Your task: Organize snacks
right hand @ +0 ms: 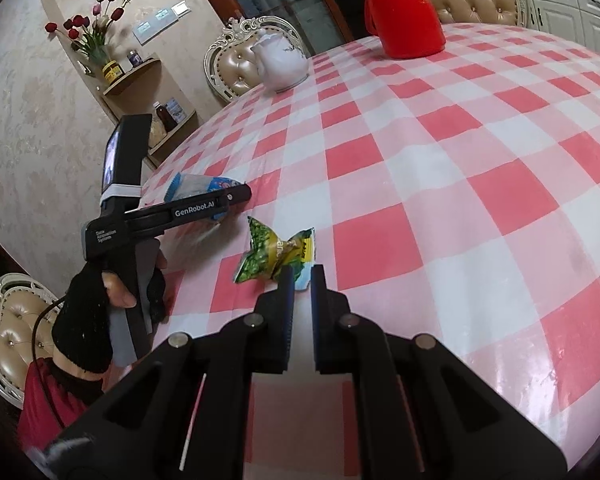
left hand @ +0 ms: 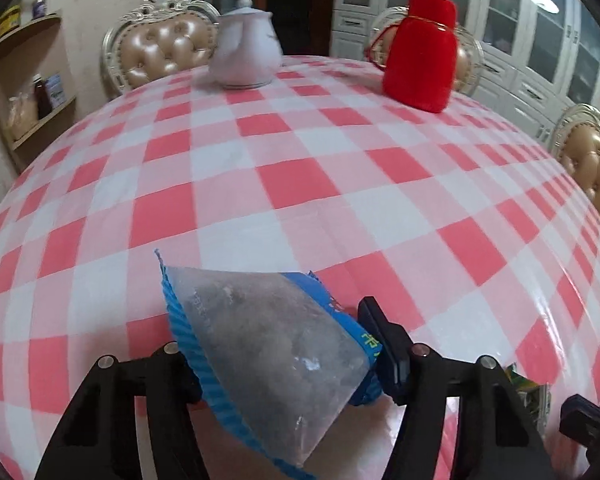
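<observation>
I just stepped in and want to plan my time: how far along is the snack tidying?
Nothing looks sorted yet. In hand: the left gripper clasps the blue snack packet, the right gripper pinches the green snack packet by a corner, both at the checked tablecloth. Left: placing both; no snack container is in view.

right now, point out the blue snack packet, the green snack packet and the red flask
blue snack packet [left hand: 276, 344]: left wrist view, clear middle panel.
green snack packet [right hand: 270, 254]: right wrist view, crumpled middle.
red flask [left hand: 418, 66]: left wrist view, front of body.
</observation>
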A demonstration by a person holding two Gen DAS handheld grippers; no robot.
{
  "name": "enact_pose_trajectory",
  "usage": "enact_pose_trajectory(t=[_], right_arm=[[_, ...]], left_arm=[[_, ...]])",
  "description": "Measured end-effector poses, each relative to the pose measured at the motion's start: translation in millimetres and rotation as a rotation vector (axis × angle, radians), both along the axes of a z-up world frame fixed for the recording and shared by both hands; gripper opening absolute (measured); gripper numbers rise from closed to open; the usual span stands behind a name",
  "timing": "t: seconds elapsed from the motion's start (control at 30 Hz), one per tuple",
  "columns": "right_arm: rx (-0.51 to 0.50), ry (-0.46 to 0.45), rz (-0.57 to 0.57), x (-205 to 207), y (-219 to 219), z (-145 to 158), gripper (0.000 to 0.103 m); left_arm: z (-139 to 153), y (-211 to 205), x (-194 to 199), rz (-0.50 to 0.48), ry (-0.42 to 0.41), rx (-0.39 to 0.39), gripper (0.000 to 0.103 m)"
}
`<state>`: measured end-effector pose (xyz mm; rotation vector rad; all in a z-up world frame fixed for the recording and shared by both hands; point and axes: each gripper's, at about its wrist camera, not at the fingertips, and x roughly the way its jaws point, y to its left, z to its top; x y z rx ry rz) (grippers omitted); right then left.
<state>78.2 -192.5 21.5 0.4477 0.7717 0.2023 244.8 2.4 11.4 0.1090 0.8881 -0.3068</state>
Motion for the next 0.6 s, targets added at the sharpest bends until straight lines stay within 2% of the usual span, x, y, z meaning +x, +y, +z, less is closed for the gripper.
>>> enact_pose_trajectory(t=[0.13, 0.17, 0.2, 0.27, 0.4, 0.5, 0.6], right_arm=[[0.005, 0.016, 0.01, 6, 0, -3, 0.013], [0.001, 0.012, 0.026, 7, 3, -2, 0.024], [-0.007, 0.008, 0.039, 8, 6, -1, 0.045], [-0.035, -0.014, 0.083, 10, 17, 3, 0.073], [-0.075, -0.02, 0.125, 13, 32, 5, 0.075], [-0.051, 0.007, 0.101, 23, 31, 1, 0.075], [-0.032, 0.034, 0.073, 36, 30, -3, 0.075]], left_arm=[[10, 6, -24, 0.029, -0.045, -0.071, 0.061], [13, 8, -35, 0.046, -0.055, -0.084, 0.061], [16, 11, -44, 0.067, -0.065, -0.096, 0.061], [21, 20, -62, 0.125, -0.077, -0.139, 0.061], [23, 54, -98, 0.258, -0.071, -0.269, 0.061], [23, 85, -124, 0.352, -0.046, -0.403, 0.061], [24, 91, -139, 0.38, -0.045, -0.414, 0.061]])
